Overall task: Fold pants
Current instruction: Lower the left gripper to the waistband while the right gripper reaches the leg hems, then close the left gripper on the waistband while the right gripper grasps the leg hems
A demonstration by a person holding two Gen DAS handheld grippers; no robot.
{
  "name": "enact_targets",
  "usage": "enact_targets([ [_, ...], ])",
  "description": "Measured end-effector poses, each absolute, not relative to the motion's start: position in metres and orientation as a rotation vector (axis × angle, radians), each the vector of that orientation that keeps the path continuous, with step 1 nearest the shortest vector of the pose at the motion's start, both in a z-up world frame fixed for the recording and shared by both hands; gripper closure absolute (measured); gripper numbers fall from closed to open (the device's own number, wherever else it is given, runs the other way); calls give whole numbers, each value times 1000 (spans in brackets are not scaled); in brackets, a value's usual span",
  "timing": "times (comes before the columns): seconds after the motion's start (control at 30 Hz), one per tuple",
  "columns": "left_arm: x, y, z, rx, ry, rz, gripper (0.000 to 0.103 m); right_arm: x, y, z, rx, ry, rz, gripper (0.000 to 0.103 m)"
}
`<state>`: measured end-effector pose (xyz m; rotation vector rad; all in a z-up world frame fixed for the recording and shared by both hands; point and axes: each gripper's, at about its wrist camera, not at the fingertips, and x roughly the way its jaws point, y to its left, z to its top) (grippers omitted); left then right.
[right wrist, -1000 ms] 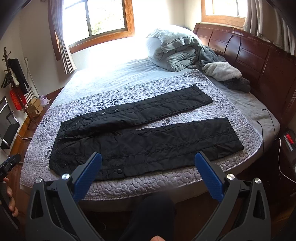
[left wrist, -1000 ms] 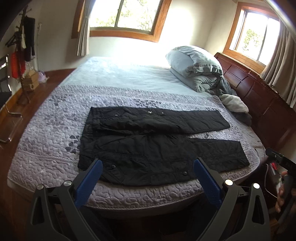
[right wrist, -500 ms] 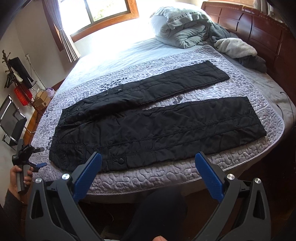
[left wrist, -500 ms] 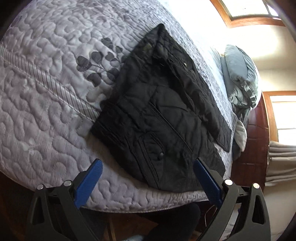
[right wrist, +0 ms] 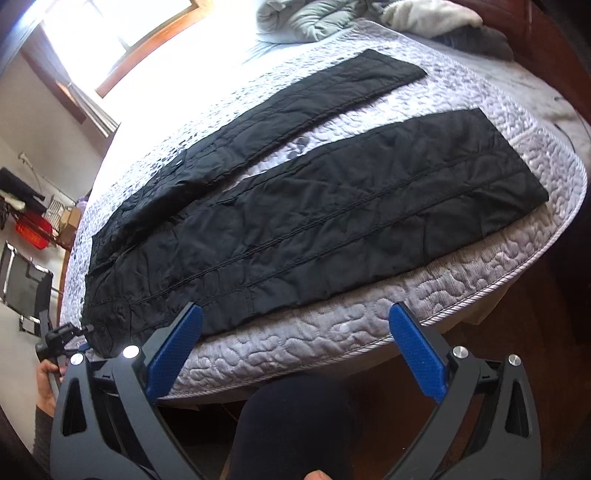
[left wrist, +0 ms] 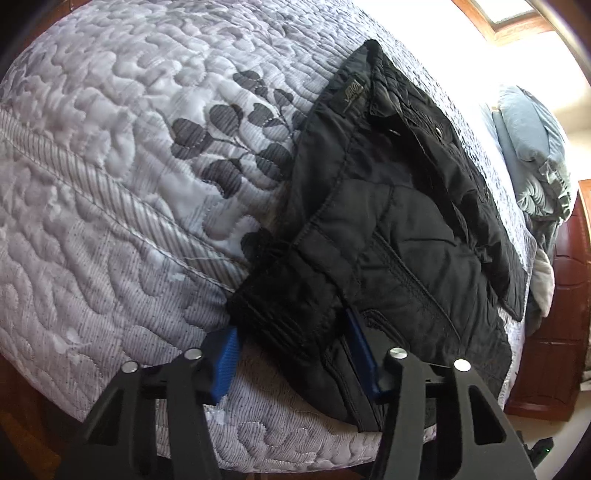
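Black quilted pants (right wrist: 314,210) lie flat on the bed, waist to the left, both legs stretched to the right and spread apart. In the left wrist view the waistband corner (left wrist: 291,295) sits between the blue pads of my left gripper (left wrist: 295,354), whose jaws have narrowed around it at the bed's near edge. My left gripper also shows in the right wrist view (right wrist: 62,339) at the waist corner. My right gripper (right wrist: 295,347) is open and empty, hovering just off the bed's near edge below the middle of the near leg.
The grey quilted bedspread (right wrist: 461,266) covers the bed. Bundled grey bedding (right wrist: 314,18) and a wooden headboard (left wrist: 576,295) are at the far right. A chair (right wrist: 22,288) and a red crate (right wrist: 33,229) stand on the left. My knee (right wrist: 295,424) is below the right gripper.
My left gripper has moved in to the waistband corner and its jaws have narrowed around it. My right gripper has dropped lower and closer to the bed edge, staying open.
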<state>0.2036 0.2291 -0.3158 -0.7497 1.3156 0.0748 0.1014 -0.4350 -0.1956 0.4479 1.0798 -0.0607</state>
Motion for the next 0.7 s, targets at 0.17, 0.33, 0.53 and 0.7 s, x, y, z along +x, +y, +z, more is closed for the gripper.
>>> enact_targets([
  [0.17,201,233,-320,-776,1283,81,60,104,-549,-241,684,1077,-208,4],
  [0.33,203,226,-320,-765,1252,111,59,103,-663,-269,882,983,-381,18],
  [0.53,196,225,-320,-785,1204,160,61,96,-726,-302,1101,942,-503,17],
  [0.7,190,224,-317,-777,1170,184,64,105,-728,-304,1078,908,-434,40],
])
